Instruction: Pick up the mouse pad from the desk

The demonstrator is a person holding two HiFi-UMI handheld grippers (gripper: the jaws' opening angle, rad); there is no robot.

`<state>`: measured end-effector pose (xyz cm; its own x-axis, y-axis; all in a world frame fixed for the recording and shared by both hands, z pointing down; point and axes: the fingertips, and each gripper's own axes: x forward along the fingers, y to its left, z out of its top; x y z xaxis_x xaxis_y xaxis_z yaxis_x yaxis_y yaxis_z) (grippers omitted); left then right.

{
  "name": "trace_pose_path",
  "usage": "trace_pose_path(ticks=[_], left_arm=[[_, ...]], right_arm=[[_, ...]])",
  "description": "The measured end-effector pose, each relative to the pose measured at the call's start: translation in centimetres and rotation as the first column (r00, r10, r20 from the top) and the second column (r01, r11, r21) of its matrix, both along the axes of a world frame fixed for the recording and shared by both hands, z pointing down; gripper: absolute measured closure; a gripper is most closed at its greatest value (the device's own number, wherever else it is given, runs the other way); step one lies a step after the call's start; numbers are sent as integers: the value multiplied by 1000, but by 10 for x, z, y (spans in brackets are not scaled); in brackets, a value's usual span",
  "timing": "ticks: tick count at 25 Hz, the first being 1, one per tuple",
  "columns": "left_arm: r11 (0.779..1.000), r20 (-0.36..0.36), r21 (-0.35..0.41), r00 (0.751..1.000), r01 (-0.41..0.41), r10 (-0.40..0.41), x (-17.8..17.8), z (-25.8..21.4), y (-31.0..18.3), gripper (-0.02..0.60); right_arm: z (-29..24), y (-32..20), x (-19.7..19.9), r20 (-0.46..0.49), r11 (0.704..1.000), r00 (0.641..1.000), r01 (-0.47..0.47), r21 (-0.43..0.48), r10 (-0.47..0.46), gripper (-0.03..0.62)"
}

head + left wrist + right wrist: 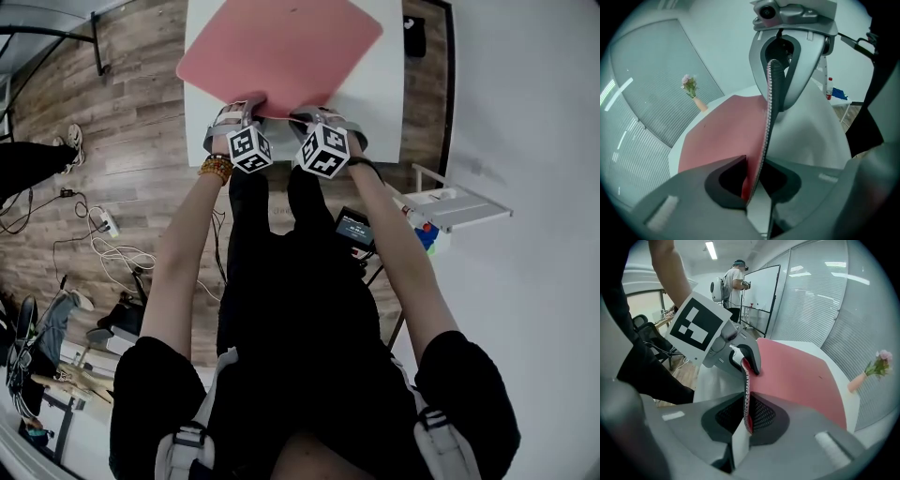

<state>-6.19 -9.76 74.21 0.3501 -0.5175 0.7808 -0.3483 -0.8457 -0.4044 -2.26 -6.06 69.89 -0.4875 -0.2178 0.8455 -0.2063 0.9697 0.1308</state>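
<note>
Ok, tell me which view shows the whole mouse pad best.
Head view: the mouse pad shows nearly whole over the desk, left gripper and right gripper pinching its near edge. Both gripper views show only that edge between fingers and part of its face.

floor (141, 122): wood planks (cables (111, 249) strewn) | desk (377, 101): white | walls (811, 301): ribbed glass

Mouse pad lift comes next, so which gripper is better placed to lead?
Left, marginally: left gripper and right gripper are shut on the mouse pad at its near edge, left nearer the middle.
</note>
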Motion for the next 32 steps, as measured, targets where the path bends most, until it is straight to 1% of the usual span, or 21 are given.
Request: trace_pose_path(ticks=[6, 10, 12, 15, 19, 24, 32], left_arm=[[999, -36, -48, 999, 24, -26, 3, -7, 22, 546], [998, -37, -49, 999, 35, -37, 10, -14, 41, 551], [997, -36, -51, 998, 51, -53, 14, -16, 49, 551], [996, -34, -63, 997, 64, -66, 20, -17, 63, 551], [996, -30, -81, 998, 46, -48, 26, -19, 81, 552], [994, -40, -112, 999, 19, -24, 36, -16, 94, 551], [991, -59, -133, 998, 29, -37, 41, -19, 115, 551]], right_arm=[[-4, 21, 5, 36, 997, 999, -23, -70, 26, 553], [-4, 36, 14, 75, 986, 994, -65, -153, 77, 553], [-5, 43, 19, 76, 982, 994, -68, -177, 82, 553], [-4, 56, 26, 70, 978, 995, -53, -199, 68, 553], [-4, 70, 33, 71, 974, 996, -37, -222, 54, 553], [2, 80, 44, 42, 976, 999, -2, -217, 12, 553], [4, 99, 50, 19, 975, 998, 58, -214, -55, 553]])
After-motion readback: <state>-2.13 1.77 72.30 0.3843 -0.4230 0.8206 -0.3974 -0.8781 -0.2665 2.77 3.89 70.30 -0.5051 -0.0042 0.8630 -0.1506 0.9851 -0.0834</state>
